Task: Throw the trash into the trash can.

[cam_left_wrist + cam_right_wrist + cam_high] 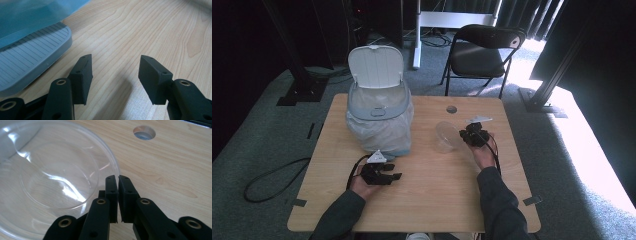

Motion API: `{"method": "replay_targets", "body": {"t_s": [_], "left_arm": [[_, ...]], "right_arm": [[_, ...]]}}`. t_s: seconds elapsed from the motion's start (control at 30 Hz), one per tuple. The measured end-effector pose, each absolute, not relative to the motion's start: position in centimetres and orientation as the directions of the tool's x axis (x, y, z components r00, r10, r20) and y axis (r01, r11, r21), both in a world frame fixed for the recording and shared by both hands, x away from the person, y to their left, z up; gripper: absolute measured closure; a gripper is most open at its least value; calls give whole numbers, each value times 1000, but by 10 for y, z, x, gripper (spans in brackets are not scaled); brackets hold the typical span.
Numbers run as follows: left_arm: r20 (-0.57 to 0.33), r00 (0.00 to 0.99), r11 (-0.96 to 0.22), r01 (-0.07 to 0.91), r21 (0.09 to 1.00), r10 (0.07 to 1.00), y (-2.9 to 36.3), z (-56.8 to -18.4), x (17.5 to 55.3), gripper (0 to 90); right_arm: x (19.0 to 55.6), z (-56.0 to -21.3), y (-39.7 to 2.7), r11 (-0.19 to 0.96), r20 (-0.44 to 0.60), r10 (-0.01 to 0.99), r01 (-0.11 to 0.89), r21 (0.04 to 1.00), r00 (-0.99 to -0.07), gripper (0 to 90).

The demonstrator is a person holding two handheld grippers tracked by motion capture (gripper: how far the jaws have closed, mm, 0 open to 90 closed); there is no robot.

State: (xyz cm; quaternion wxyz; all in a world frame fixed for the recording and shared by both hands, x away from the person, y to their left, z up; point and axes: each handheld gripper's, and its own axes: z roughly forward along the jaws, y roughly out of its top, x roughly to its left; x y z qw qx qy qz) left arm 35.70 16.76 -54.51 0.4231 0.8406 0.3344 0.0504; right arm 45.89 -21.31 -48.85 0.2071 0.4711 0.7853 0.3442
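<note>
My right gripper (117,178) is clamped on the rim of the clear round plastic bowl (50,182), which sits on the light wooden table (432,195) right of the white lidded bin (379,117), mouth tilted up toward me (being round, it has no long axis). My left gripper (115,75) rests with its jaws apart, nothing between them.

Left gripper (393,176) rests low, jaws apart; right gripper (463,135) pinched closed.
</note>
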Motion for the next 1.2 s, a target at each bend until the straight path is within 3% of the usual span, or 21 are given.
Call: {"method": "replay_targets", "body": {"t_s": [0.87,1.2], "left_arm": [[-198,772,-419,519,745,605,168,-545,357,450],[-194,772,-421,517,745,606,167,-545,357,450]], "right_arm": [[460,-498,-223,293,16,901,635,715,-434,851],[440,-448,-225,169,64,910,508,844,-409,634]]}}
